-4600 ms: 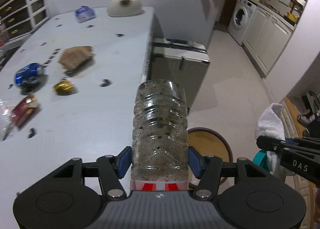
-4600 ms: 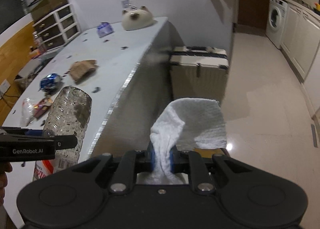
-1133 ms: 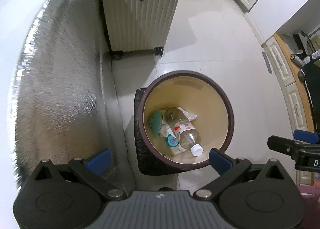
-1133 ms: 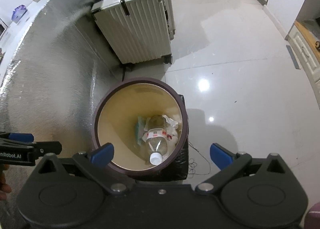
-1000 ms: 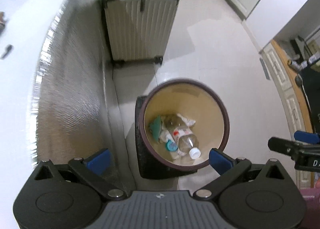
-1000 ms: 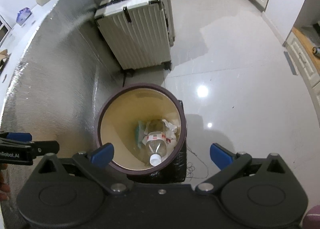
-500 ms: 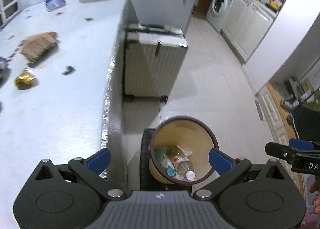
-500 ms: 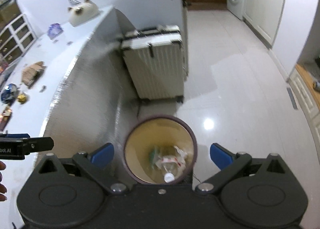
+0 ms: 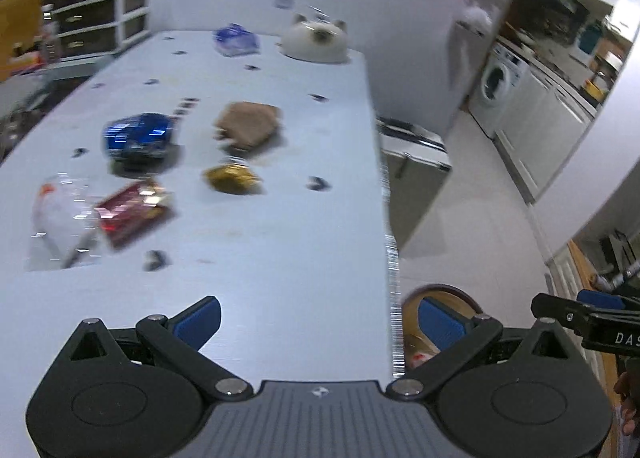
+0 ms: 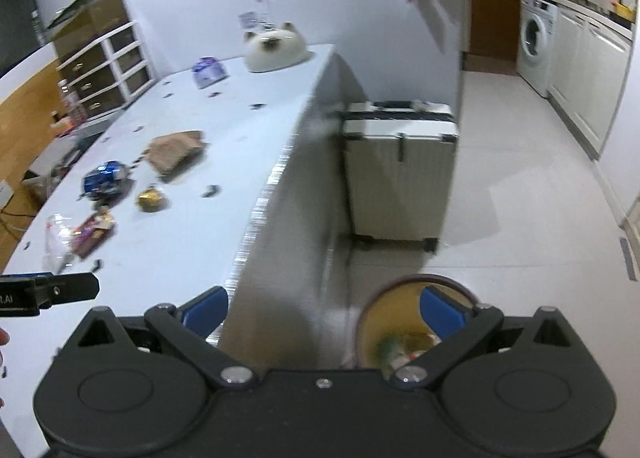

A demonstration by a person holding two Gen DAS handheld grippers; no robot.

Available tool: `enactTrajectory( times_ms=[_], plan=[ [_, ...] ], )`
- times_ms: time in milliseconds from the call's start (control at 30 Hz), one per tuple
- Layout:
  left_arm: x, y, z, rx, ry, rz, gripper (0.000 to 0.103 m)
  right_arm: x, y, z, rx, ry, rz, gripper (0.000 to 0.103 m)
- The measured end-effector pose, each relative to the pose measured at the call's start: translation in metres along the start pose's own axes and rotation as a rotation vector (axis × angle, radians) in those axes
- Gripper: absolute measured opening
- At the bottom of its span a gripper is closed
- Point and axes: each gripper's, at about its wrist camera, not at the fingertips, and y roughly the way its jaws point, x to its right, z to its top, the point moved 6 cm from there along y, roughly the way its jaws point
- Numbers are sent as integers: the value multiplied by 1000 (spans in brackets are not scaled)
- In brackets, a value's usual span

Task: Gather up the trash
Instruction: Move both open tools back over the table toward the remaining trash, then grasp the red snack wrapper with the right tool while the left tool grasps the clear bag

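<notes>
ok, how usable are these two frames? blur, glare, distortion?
Left wrist: heavy motion blur, the blue can, gold wrapper and red packet all smeared; only the left gripper is sharp. Right wrist: milder blur, worst on the trash bin; suitcase readable. Both: fisheye bends the table edge, dim bluish light, no strong glare.
</notes>
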Motion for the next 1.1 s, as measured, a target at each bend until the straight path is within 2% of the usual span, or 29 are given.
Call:
enactTrajectory(
  times_ms=[300,533,767,1100],
  plan=[
    [-111,-29,3,28,-45,53,103,-114,13,8,24,-50,51,103],
    [-181,-30,16,41,-58,78,103,-191,34,19,35,-77,71,103],
    [-231,-17,33,49,-95,70,103,-241,71,32,-10,-67,79,103],
    [-295,18,65,55,-143,94,103,-291,159,63,-108,2,32,103]
  ],
)
